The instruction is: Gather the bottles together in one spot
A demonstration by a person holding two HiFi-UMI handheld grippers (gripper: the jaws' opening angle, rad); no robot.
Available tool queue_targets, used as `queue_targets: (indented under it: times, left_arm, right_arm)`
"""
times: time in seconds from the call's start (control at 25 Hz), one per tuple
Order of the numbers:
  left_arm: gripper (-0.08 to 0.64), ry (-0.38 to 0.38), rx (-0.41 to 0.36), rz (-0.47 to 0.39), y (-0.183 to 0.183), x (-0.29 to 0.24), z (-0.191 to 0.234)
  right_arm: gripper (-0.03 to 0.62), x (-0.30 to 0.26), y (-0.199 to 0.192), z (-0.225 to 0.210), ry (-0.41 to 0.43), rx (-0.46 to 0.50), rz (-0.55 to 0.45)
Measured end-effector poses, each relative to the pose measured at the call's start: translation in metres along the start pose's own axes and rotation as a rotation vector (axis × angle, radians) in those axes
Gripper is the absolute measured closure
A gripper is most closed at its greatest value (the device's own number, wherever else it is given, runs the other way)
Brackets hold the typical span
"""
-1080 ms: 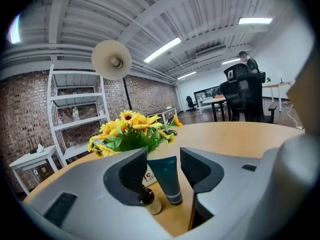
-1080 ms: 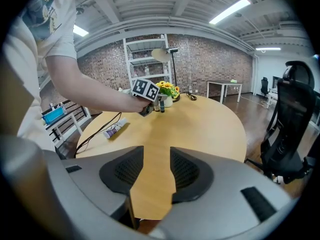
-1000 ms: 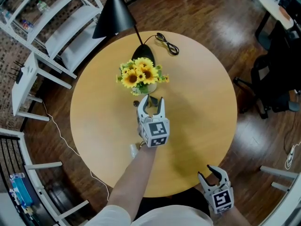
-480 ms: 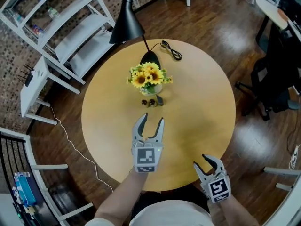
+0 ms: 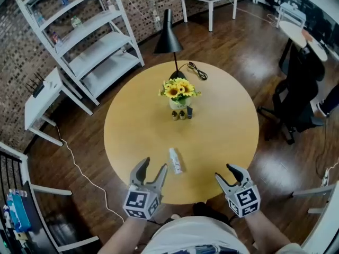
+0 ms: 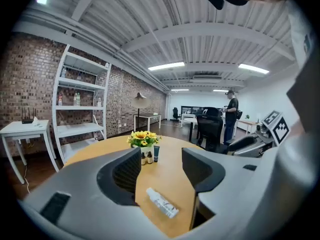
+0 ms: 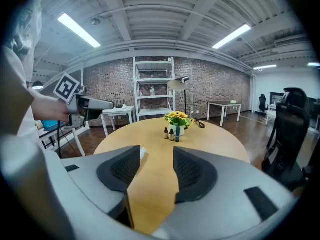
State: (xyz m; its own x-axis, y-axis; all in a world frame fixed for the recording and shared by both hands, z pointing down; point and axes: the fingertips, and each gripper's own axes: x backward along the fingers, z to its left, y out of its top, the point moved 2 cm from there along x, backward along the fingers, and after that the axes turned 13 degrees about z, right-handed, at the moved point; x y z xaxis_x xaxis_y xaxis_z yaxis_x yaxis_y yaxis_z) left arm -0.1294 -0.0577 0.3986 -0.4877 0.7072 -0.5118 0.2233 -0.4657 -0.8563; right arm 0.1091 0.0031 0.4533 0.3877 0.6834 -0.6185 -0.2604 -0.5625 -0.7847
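A white bottle (image 5: 175, 160) lies on its side on the round wooden table (image 5: 132, 126), near the front edge. Three small bottles (image 5: 182, 114) stand upright together in front of the sunflower vase (image 5: 180, 91). My left gripper (image 5: 153, 167) hovers open just left of the white bottle, which shows between and beyond its jaws (image 6: 162, 203). My right gripper (image 5: 225, 173) is open at the table's front right edge; its jaws have just been opening, with nothing between them. In the right gripper view the small bottles (image 7: 171, 133) stand far ahead.
A black lamp (image 5: 168, 38) and its cable (image 5: 197, 70) are behind the vase. White shelving (image 5: 85, 41) and a small white table (image 5: 45, 97) stand to the left, and a black office chair (image 5: 296, 97) to the right. A person (image 6: 231, 119) stands far across the room.
My left gripper has drawn back from beside the vase to the table's near edge, uncovering the white bottle. The right gripper rose a little and its jaws spread. The head view now takes in more room.
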Motion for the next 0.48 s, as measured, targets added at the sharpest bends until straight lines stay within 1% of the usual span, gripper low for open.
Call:
queue_targets:
  times: [0.12, 0.24, 0.4, 0.48]
  left_arm:
    - [0.325, -0.004, 0.034, -0.002, -0.027, 0.051, 0.011]
    - [0.325, -0.022, 0.049, 0.005, -0.051, 0.094, 0.014]
    - [0.324, -0.043, 0.056, 0.041, -0.083, 0.143, 0.010]
    - [0.324, -0.049, 0.076, 0.056, -0.101, 0.164, 0.010]
  right_arm:
    - [0.360, 0.019, 0.006, 0.032, -0.026, -0.002, -0.011]
    - [0.360, 0.040, 0.008, 0.064, -0.057, 0.001, -0.025]
    - [0.360, 0.068, -0.002, 0.105, -0.093, -0.008, -0.015]
    - [0.360, 0.078, -0.010, 0.123, -0.105, -0.017, -0.010]
